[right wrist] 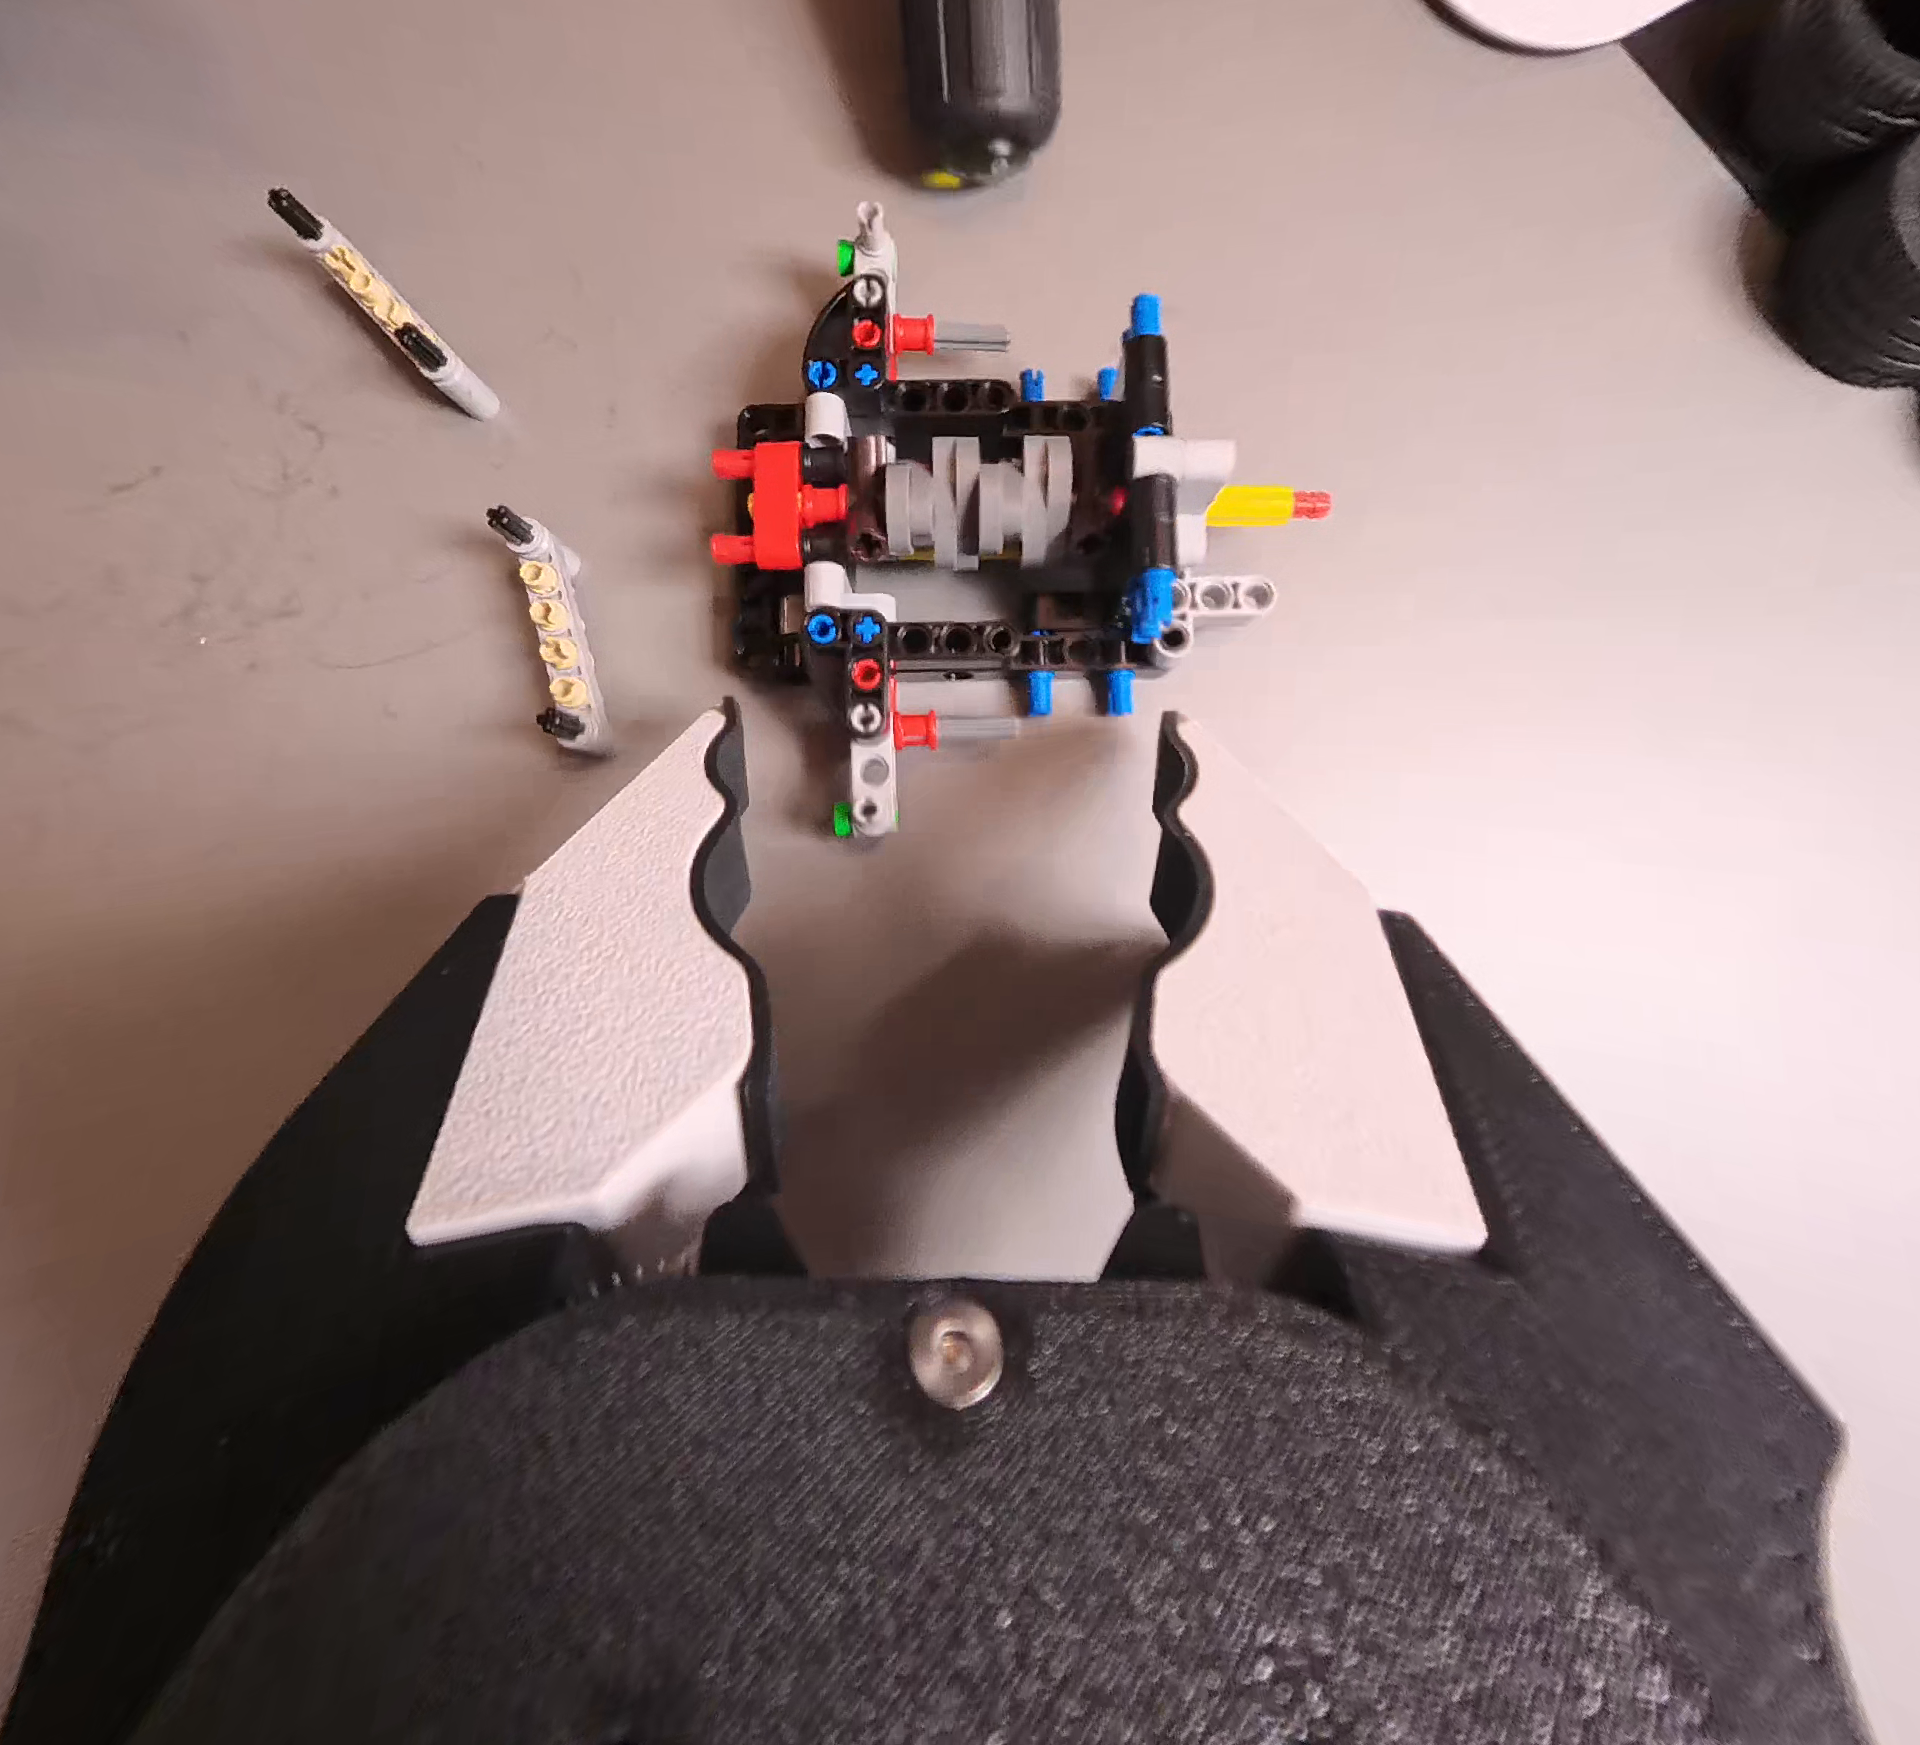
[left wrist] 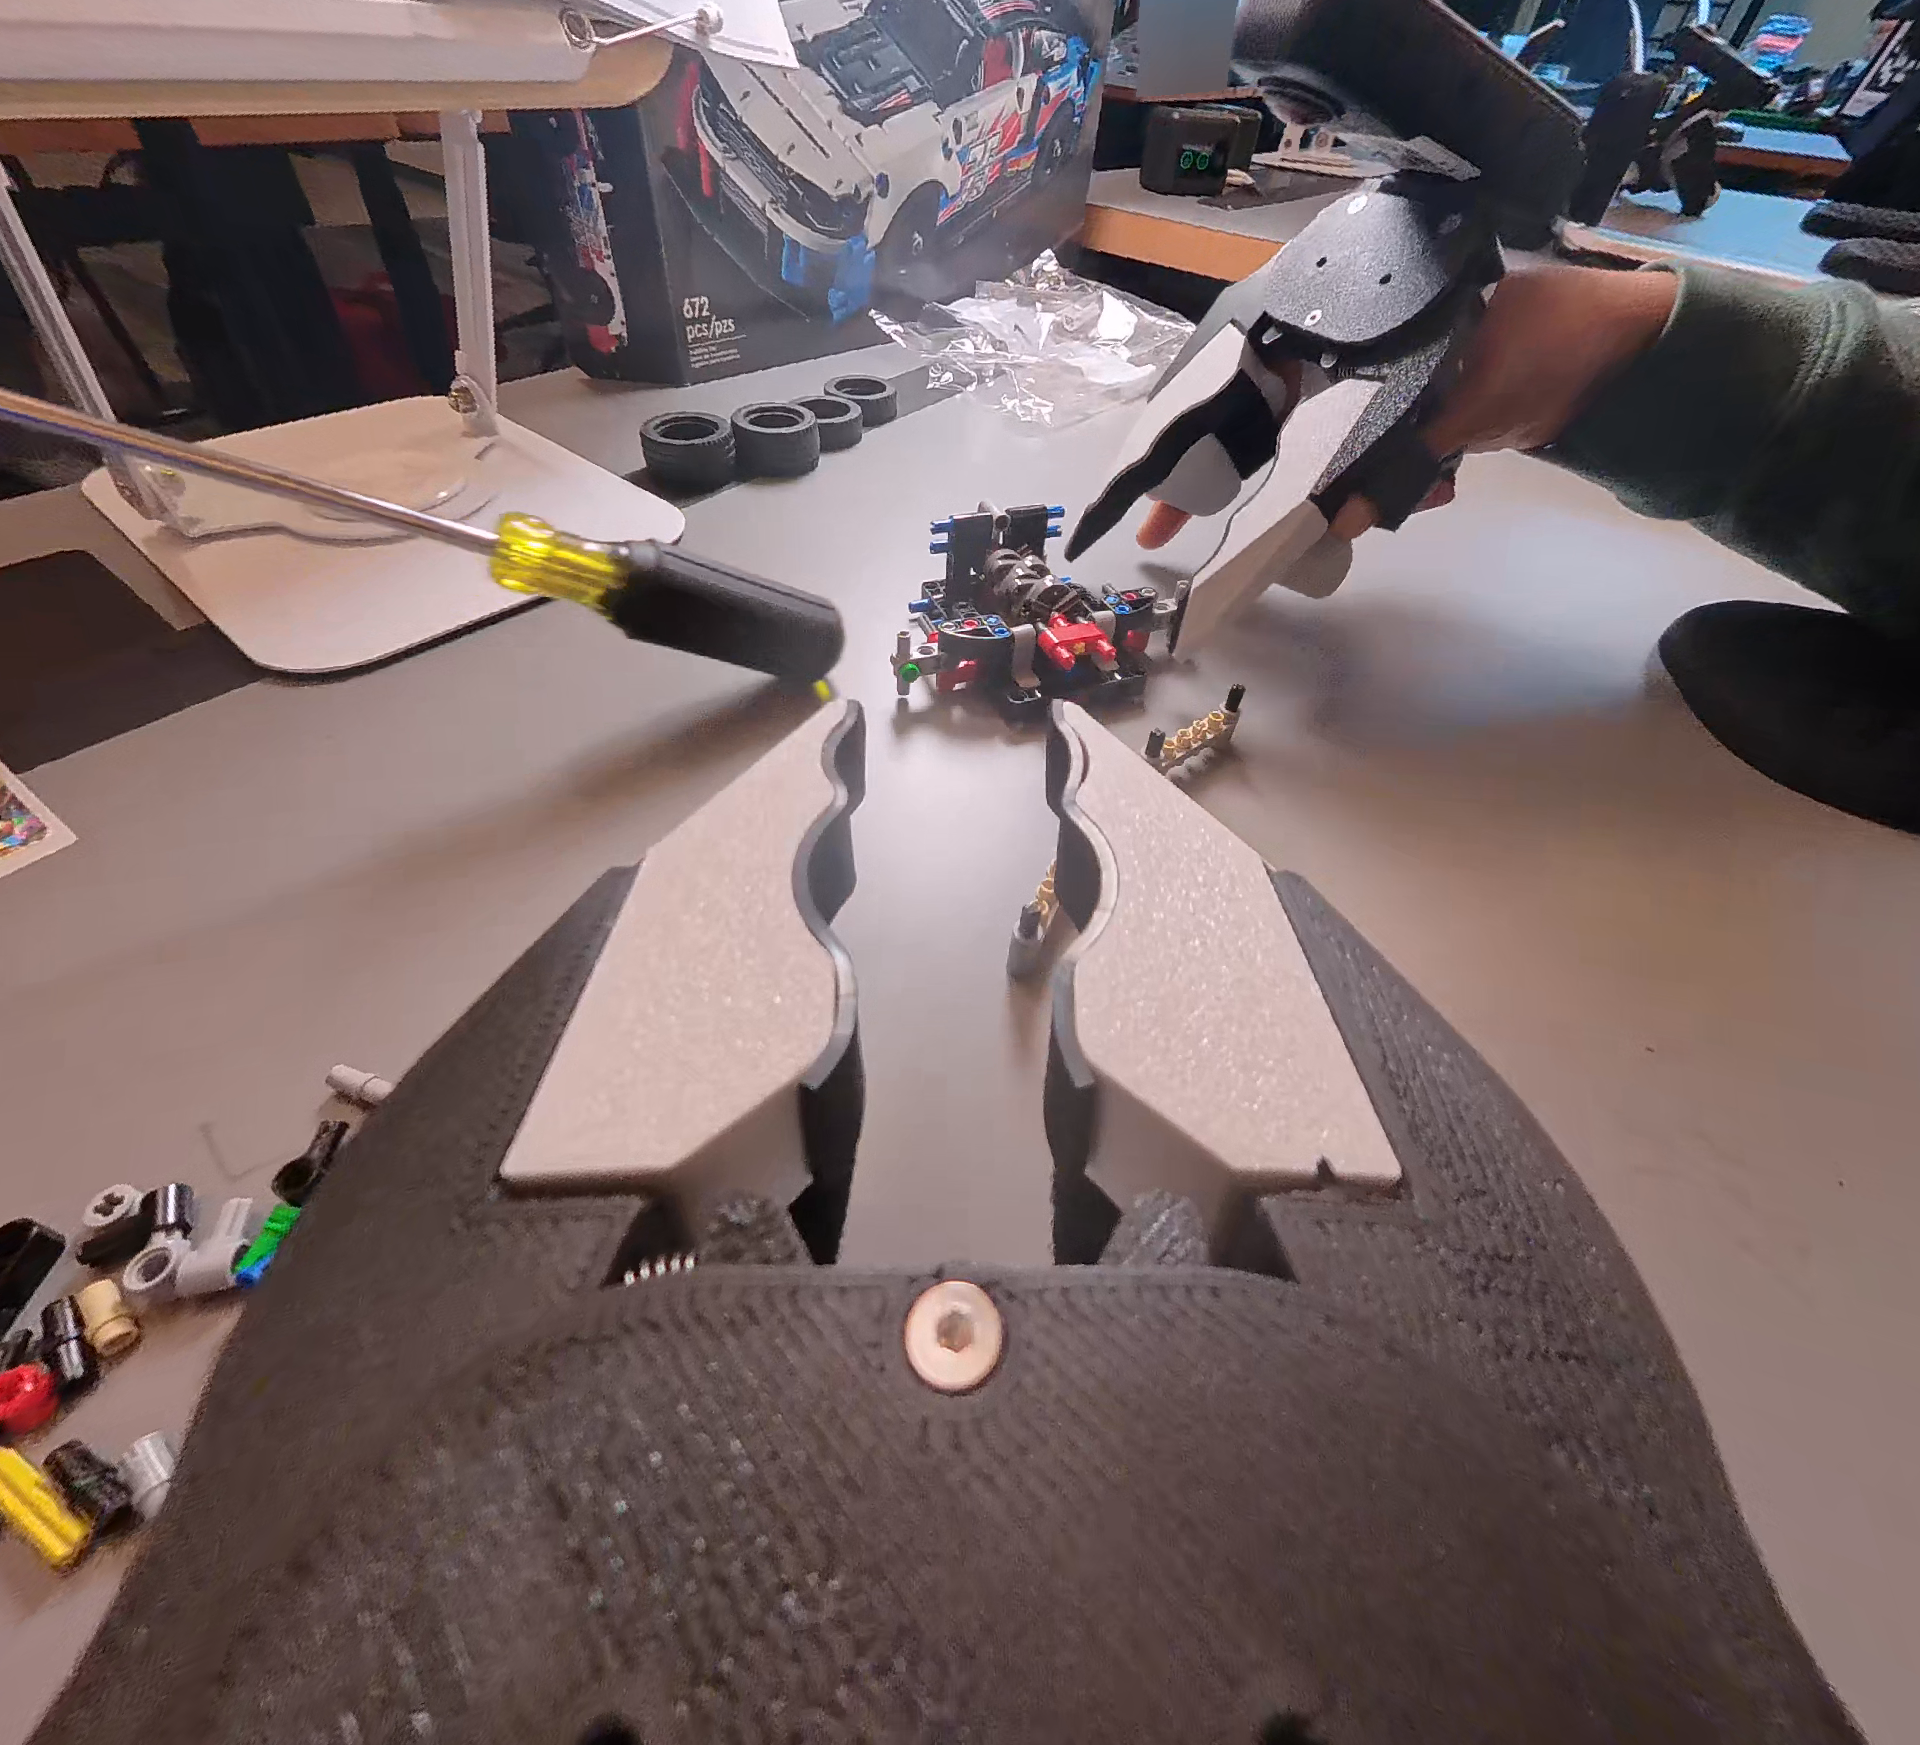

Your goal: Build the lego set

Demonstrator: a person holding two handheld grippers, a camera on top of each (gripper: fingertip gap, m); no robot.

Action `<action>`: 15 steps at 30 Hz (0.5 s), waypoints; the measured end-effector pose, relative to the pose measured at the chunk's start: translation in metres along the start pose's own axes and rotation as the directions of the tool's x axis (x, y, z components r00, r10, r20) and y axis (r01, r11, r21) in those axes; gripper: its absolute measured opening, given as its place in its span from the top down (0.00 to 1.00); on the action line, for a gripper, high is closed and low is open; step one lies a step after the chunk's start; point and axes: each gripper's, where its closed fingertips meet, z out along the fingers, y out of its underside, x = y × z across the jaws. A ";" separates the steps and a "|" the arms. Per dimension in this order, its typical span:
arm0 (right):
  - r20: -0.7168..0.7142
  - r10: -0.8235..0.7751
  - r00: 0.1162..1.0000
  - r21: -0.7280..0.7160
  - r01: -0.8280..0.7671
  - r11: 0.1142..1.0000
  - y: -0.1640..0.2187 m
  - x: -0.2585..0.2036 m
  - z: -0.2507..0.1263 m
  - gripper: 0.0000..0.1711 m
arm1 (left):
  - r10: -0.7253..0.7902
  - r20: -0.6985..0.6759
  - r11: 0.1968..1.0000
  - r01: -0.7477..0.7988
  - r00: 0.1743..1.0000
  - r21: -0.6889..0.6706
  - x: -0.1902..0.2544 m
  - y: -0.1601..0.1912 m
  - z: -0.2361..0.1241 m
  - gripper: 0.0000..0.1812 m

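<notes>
Both of my hand-held grippers, left (left wrist: 954,719) and right (right wrist: 951,729), hang released over the counter (right wrist: 1455,760) by a small engine-frame assembly (right wrist: 966,511); tyres (left wrist: 769,433), two pin-studded beams (right wrist: 551,625) and loose parts (left wrist: 94,1280) are unattached, so I judge most building remains.

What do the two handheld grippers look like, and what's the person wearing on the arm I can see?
Both the left gripper and the right gripper have a black, textured printed body, a silver bolt at the centre, and two pale grey wedge fingers lined with wavy black pads. The right hand wears a black fingerless glove under a dark green sleeve.
</notes>
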 end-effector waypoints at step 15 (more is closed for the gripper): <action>-0.138 -0.081 0.987 0.459 0.136 0.878 -0.067 -0.043 -0.084 0.53 | 0.018 0.039 1.000 -0.019 0.999 0.015 -0.007 -0.004 -0.005 0.81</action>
